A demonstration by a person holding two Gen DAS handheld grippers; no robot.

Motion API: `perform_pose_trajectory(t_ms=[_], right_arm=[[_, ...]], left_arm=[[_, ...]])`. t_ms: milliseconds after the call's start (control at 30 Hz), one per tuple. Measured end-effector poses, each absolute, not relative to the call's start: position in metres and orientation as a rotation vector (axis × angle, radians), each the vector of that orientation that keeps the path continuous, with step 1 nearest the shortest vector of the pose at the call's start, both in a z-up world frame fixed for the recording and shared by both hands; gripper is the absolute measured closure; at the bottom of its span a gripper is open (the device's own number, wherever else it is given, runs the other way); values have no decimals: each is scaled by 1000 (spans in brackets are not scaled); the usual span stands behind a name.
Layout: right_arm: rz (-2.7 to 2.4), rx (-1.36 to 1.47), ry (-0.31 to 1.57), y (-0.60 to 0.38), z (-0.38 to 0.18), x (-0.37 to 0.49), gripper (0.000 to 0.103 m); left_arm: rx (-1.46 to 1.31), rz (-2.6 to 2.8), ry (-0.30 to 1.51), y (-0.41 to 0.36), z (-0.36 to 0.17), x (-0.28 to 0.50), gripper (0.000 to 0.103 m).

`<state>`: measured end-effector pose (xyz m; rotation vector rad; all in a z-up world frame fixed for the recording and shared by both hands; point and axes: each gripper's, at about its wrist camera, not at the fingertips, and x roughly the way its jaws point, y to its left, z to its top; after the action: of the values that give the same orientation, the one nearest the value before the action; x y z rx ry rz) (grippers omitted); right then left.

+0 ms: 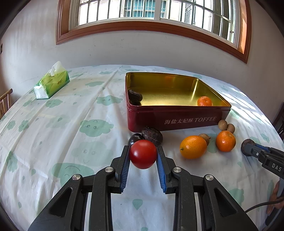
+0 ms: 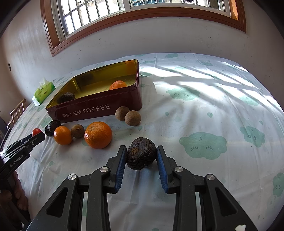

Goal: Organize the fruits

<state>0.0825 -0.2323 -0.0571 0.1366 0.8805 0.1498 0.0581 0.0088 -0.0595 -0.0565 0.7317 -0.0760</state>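
Left wrist view: red tomato (image 1: 143, 154) clamped between left gripper (image 1: 143, 156) pads, held near red tin (image 1: 177, 119). Right gripper (image 2: 141, 156) closed on wrinkled dark fruit (image 2: 141, 156), possibly lifted off tablecloth (image 2: 213, 106). Two oranges (image 2: 98, 134) left lying near tin.

A home dining room: cloud-print tablecloth (image 1: 53, 124), tissue pack (image 1: 51, 80) beneath a wood-framed barred window (image 1: 152, 10).

Red tomato (image 1: 143, 154) clamped; wrinkled passionfruit (image 2: 141, 153) clamped.
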Motion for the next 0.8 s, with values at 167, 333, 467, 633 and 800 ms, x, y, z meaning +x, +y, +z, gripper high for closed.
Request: perform_pose_trajectory(t_ms=[167,333,467,633,800], right_arm=[[150,137,880,-232,-57,82,72],[150,137,880,-232,-57,82,72],[150,136,880,-232,-57,82,72],[149,135,880,-232,-57,82,72],[151,129,880,-232,-57,82,72]], left_arm=[[-56,-76,732,9,-60,58,73],[-56,-76,733,9,-60,58,73],[-56,-77,732,9,-60,58,73],[-57,-75,732,9,-60,58,73],[-56,-76,732,9,-60,58,73]])
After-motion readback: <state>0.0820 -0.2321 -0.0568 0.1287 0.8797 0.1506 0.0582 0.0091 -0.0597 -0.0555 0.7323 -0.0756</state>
